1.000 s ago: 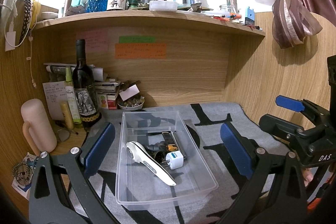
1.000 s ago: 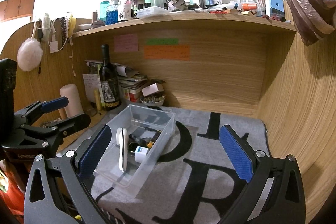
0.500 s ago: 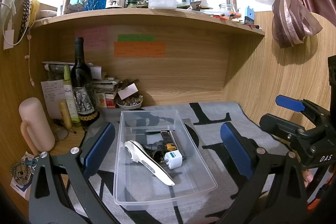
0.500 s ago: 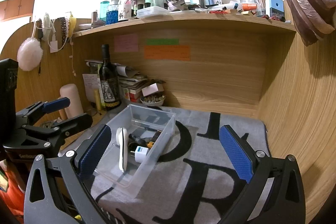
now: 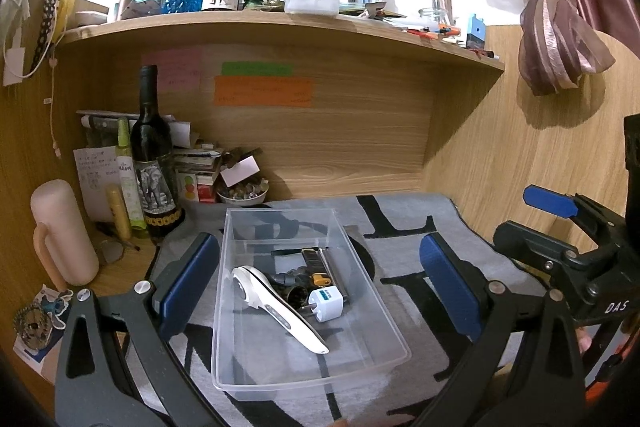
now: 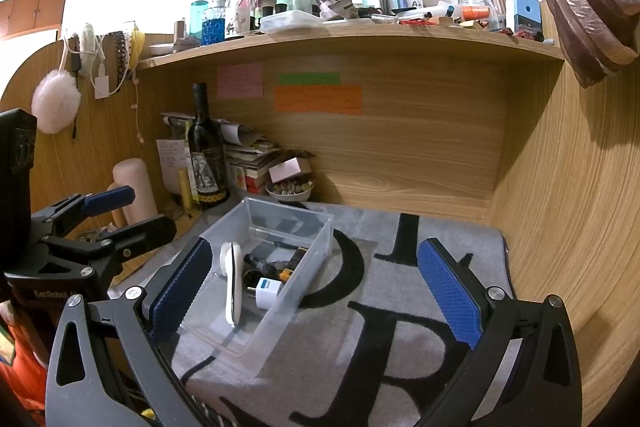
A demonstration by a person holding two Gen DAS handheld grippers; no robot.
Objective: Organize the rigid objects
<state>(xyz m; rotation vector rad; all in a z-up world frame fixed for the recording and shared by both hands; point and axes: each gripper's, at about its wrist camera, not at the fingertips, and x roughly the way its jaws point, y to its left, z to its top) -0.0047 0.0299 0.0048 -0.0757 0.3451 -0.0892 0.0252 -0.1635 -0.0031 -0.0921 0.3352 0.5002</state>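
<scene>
Covering the desk beneath both grippers, a grey lettered mat (image 5: 404,247). Clear plastic bin (image 5: 384,315) — resting on the mat, directly ahead of the left gripper (image 5: 320,291), between its spread fingers; ahead-left of the right gripper (image 6: 316,287), likewise spread, holding nothing. White handled tool (image 5: 276,307) — inside the bin, nearest the left finger. White plug adapter (image 5: 326,309) — just beside it, against dark small items.
</scene>
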